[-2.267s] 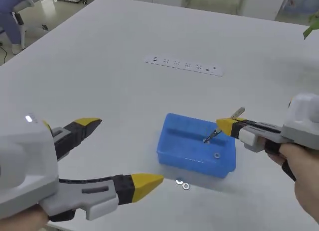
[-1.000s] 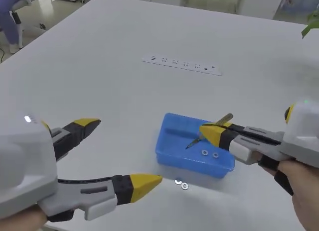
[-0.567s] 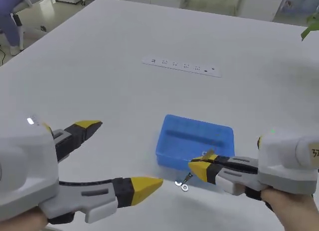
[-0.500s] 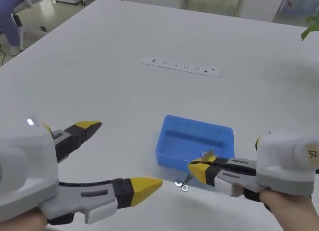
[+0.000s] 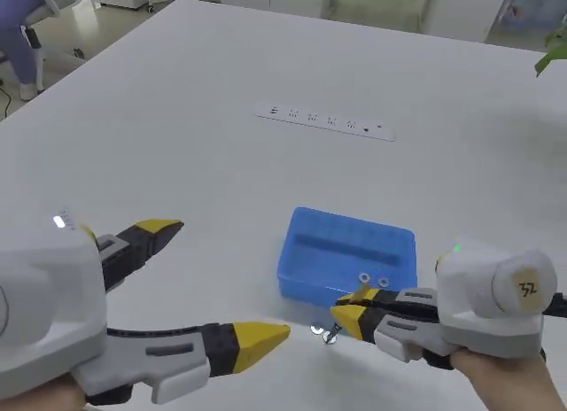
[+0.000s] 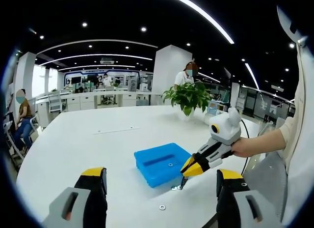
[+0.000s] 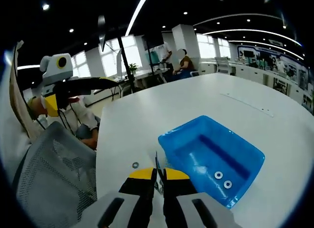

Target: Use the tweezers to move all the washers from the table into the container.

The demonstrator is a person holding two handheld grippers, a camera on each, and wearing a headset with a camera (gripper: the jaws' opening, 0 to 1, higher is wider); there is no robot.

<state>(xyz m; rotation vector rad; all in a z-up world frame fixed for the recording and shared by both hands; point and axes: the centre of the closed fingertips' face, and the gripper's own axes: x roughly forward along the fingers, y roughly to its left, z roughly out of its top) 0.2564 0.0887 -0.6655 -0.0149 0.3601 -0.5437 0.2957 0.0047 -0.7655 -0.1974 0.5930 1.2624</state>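
Head view: right hand-held gripper, clenched on tweezers, should pinch the washer squarely by its rim beside the container; left hand-held gripper hangs released.

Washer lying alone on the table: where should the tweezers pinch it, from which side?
The washer lies flat on the table, so probably come steeply from above, one tip of the tweezers through its hole, the other outside the rim; nothing crowds it.

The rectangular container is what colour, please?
Blue; the rectangular container shows best in the right gripper view.
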